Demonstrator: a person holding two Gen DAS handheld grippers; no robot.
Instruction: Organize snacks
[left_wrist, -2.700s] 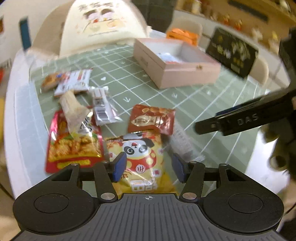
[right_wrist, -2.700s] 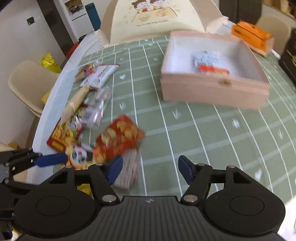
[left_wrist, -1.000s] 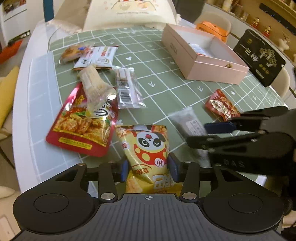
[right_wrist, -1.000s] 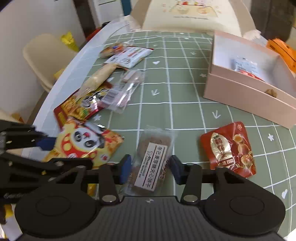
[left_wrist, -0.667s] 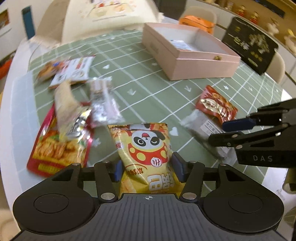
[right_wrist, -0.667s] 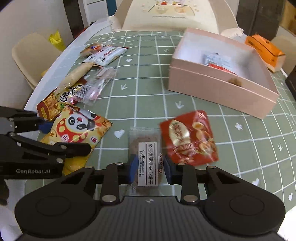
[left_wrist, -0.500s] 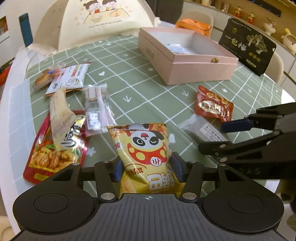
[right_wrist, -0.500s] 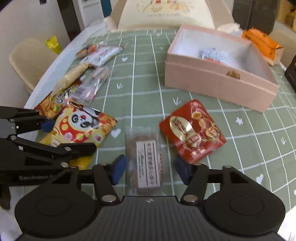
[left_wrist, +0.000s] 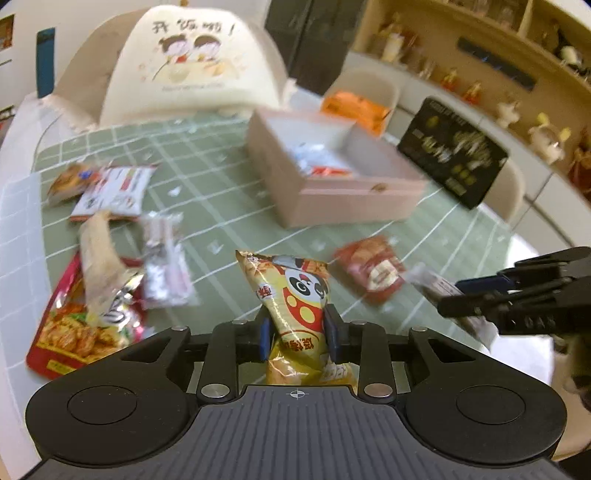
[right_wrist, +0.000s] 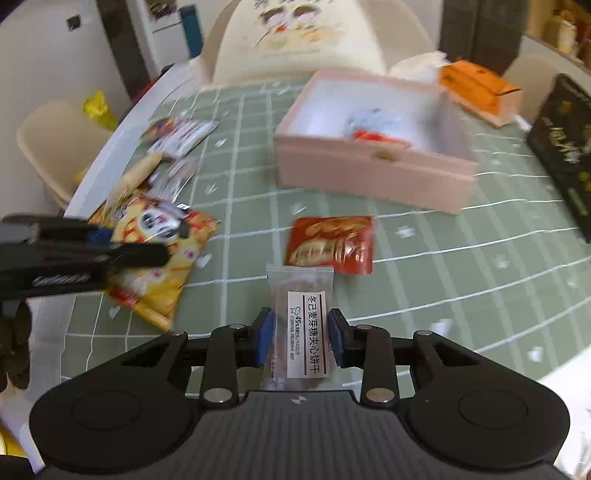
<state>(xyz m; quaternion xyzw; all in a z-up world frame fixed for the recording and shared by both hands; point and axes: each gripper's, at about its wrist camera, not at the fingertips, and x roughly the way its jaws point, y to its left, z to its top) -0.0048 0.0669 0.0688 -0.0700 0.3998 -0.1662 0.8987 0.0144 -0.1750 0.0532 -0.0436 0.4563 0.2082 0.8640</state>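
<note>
My left gripper (left_wrist: 297, 338) has its jaws closing on the yellow panda snack bag (left_wrist: 295, 291), which is crumpled between the blue pads and lifted off the green mat. In the right wrist view the same bag (right_wrist: 162, 236) hangs from the left gripper (right_wrist: 110, 247) at the left. The right gripper (right_wrist: 301, 338) has its jaws closing on a clear biscuit packet (right_wrist: 306, 295) with a white label, and the pads press its sides. That packet (left_wrist: 432, 280) sticks out of the right gripper (left_wrist: 476, 295) at the right edge. The open pink box (right_wrist: 373, 173) stands ahead with a few small packets inside.
A red egg packet (right_wrist: 332, 243) lies flat just beyond the biscuit packet. Several snacks lie at the left: a big red bag (left_wrist: 74, 332), a long bread stick (left_wrist: 98, 258), a clear wrapped bar (left_wrist: 166, 266). An orange carton (right_wrist: 480, 92) and a black box (right_wrist: 565, 147) stand behind the pink box.
Both grippers have closed on their packets and raised them off the mat. The panda bag now stands crumpled and upright; the pink box looks nearer in the right wrist view.
</note>
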